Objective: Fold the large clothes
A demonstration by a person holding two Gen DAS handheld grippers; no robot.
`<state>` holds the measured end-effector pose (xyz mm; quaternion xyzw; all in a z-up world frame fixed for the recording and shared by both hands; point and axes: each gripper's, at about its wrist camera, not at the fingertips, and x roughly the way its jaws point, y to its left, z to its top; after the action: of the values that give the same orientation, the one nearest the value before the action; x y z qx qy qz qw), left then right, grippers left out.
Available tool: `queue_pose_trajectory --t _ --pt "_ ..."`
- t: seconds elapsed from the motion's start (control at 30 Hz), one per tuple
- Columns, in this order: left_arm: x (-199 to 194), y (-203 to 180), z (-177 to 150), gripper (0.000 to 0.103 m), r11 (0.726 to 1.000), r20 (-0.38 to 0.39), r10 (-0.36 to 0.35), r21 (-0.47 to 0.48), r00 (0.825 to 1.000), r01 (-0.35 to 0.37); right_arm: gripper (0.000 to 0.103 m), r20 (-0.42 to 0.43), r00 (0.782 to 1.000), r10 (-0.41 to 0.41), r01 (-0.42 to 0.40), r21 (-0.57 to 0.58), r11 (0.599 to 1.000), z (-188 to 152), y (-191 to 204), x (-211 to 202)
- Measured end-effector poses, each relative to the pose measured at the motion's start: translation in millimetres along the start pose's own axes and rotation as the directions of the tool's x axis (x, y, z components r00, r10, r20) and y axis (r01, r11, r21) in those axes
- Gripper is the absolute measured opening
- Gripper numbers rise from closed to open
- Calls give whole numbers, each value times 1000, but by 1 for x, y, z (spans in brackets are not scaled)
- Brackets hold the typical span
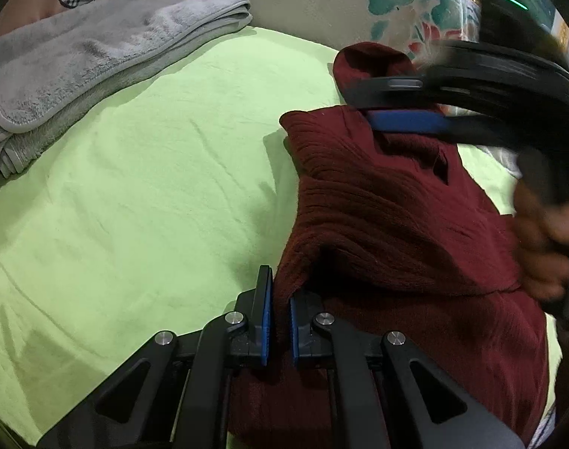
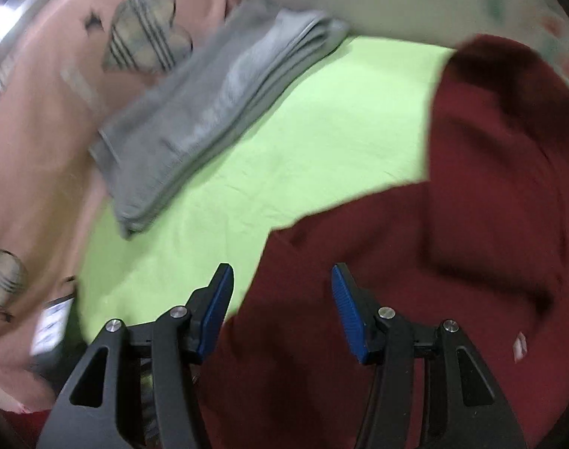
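Nearest the left wrist camera, the left tongs (image 1: pixel 280 308) are closed on a raised fold at the left edge of the dark red ribbed knit garment (image 1: pixel 396 217), their blue pads (image 1: pixel 266 318) pinching the cloth. This garment lies bunched on the right part of a light green sheet (image 1: pixel 153 194). Farther off, the right tongs (image 1: pixel 404 103) sweep blurred over the garment's far end, a hand (image 1: pixel 546 232) behind them. A folded grey plush towel (image 1: pixel 89 60) rests at the sheet's far left edge.

Nearest the right wrist camera, the right tongs (image 2: pixel 282 299) stand apart with nothing between their pads (image 2: pixel 349 314), above the red garment (image 2: pixel 452 243) where it meets the green sheet (image 2: pixel 284 142). The grey towel (image 2: pixel 209 112) lies beyond, beside pink fabric with checked hearts (image 2: pixel 41 131).
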<state>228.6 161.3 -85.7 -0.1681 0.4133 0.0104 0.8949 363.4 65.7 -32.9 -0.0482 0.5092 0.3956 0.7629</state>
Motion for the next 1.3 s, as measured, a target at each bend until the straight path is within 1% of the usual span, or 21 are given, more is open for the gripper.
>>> queue_pose_trajectory --t 0.07,0.1,0.13,0.17,0.2,0.27,0.3,0.37,0.43,0.47,0.5,0.53,0.57,0.6,0.7,0.83,0.93,1.0,1.07,1.17,1.3 --pt "0 3 1 7 1000 -3 -15 -14 1000 15 55 -77 997 -18 15 -37 999 15 3 33" --pt "0 5 1 7 999 -5 -23 -22 1000 23 55 -110 993 -36 31 -49 998 13 5 42" --pt "0 6 1 7 999 -6 -28 -27 1000 28 48 -149 987 -59 48 -72 996 15 7 54" --pt "0 6 2 6 999 -8 -31 -29 999 31 32 -155 985 -76 62 -91 994 15 8 60" --pt "0 6 3 5 999 -12 -32 -31 999 31 7 -147 985 -90 76 -102 992 17 8 62" --pt "-4 5 7 3 999 -6 -24 -31 1000 24 7 -68 997 -44 41 -44 998 25 1 53" --pt "-8 6 11 3 999 14 -21 -36 1000 21 7 -3 1000 -14 14 -6 1000 30 -4 45" --pt "-13 10 17 3 998 39 -27 -54 999 30 7 109 994 13 -21 76 997 37 -17 33" --pt "-11 15 19 3 997 28 -38 -71 999 40 7 161 987 -1 -21 135 991 39 -28 36" --pt "-6 17 18 3 997 10 -31 -75 999 32 7 154 988 10 -39 185 982 37 -38 46" --pt "1 19 15 3 996 -20 -29 -84 999 27 9 119 992 36 -62 219 974 34 -44 58" --pt "3 20 14 3 995 -32 -37 -92 999 34 10 68 996 64 -79 251 965 32 -47 73" --pt "1 21 14 3 994 -35 -50 -96 998 47 10 49 997 68 -79 280 957 25 -51 77" --pt "-4 22 15 4 993 -37 -65 -99 997 61 11 73 995 69 -87 278 957 21 -51 71" --pt "-19 23 12 5 994 -32 -66 -87 997 63 23 159 987 26 -67 254 965 8 -44 27" --pt "-34 27 -4 7 991 -61 -84 -106 995 77 32 261 965 -9 -58 248 967 -28 -44 -48" --pt "-45 29 -17 18 989 -73 -97 -120 993 87 41 289 956 -37 -45 270 962 -73 -45 -100" --pt "-54 29 -29 23 987 -84 -111 -123 990 100 43 296 953 -63 -30 298 954 -107 -48 -125" --pt "-66 28 -44 34 984 -99 -134 -130 986 121 43 295 952 -78 -26 335 942 -143 -51 -146" --pt "-85 26 -69 39 980 -131 -169 -124 977 153 43 292 947 -136 3 414 910 -207 -66 -180" --pt "-98 9 -99 39 982 -199 -185 -63 963 176 43 292 936 -196 26 498 867 -269 -73 -208"
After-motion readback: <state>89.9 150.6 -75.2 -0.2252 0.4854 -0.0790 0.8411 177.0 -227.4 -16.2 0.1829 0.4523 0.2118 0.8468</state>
